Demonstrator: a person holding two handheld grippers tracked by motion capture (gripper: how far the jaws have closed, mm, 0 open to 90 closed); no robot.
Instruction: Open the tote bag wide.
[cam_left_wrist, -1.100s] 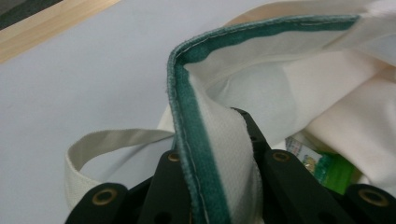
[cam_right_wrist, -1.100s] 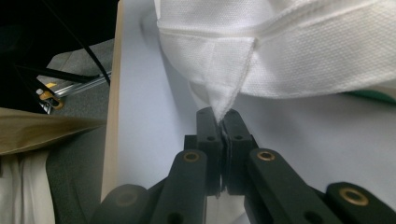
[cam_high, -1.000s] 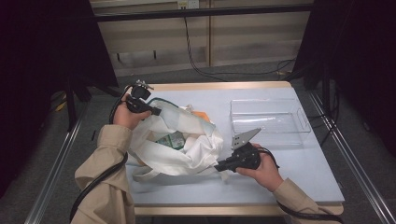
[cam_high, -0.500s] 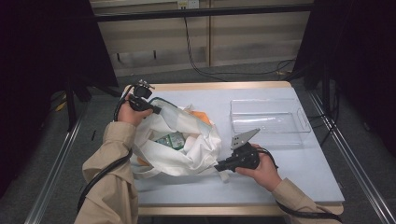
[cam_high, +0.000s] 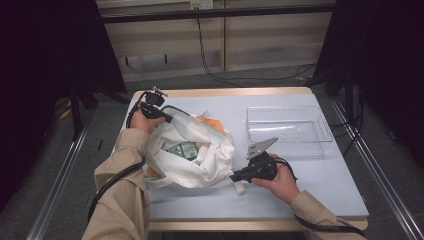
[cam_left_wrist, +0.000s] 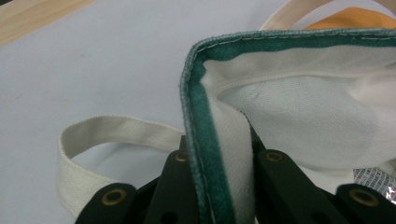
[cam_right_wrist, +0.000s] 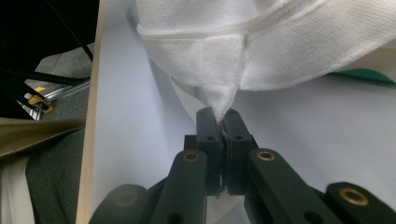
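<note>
Since a second ago my left gripper (cam_high: 167, 119) has sunk a little with the white tote bag (cam_high: 192, 157), which sits on the table (cam_high: 300, 175) left of the clear tray (cam_high: 290, 125). Along its jaws, it clamps the green-edged rim (cam_left_wrist: 205, 140). My right gripper (cam_right_wrist: 219, 122) pinches the bag's bottom corner (cam_right_wrist: 224, 100).

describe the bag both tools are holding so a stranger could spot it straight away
On the pale blue table, left of the clear plastic tray, sits a white cloth tote bag. Unlike the tray, it is soft, crumpled and green-trimmed at its rim.
</note>
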